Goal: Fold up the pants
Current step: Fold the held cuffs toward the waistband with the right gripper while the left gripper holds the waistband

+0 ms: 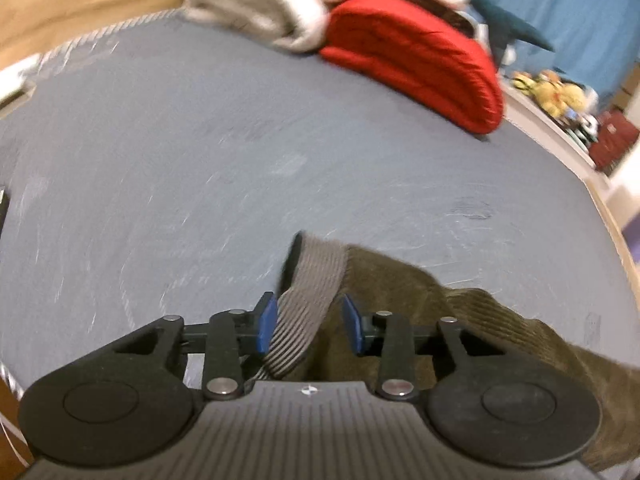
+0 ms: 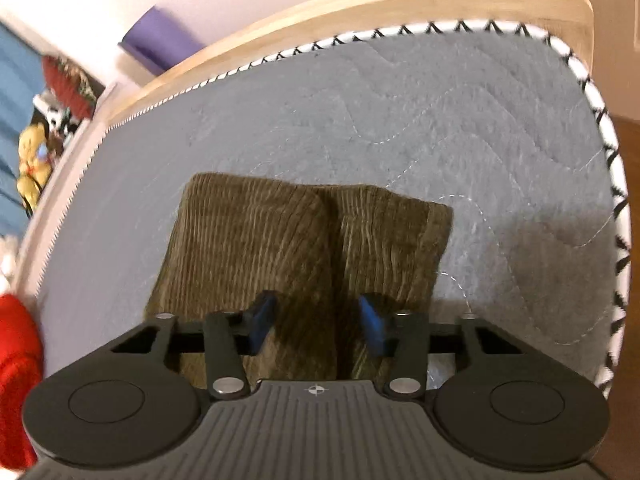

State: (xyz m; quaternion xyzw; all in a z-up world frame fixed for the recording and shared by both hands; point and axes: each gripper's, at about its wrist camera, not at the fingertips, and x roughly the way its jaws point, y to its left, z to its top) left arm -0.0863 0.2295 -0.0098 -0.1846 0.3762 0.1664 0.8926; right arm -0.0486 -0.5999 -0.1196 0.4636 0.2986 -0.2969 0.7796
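Observation:
Olive-brown corduroy pants (image 2: 296, 240) lie on the grey mattress (image 2: 480, 120), their two legs side by side and pointing away in the right wrist view. My right gripper (image 2: 316, 322) is open just above the legs, its blue pads (image 2: 262, 322) apart. In the left wrist view the pants (image 1: 460, 312) run off to the lower right, and a grey striped inner lining (image 1: 312, 292) at the waist is turned up. My left gripper (image 1: 310, 322) is open with that lining and waist edge between its jaws, not clamped.
A red folded blanket (image 1: 416, 60) and a pale grey bundle (image 1: 260, 4) lie at the far end of the mattress (image 1: 160, 140). A wooden bed frame (image 2: 360, 4) edges it. Yellow toys (image 1: 556, 92) and clutter stand beside the bed.

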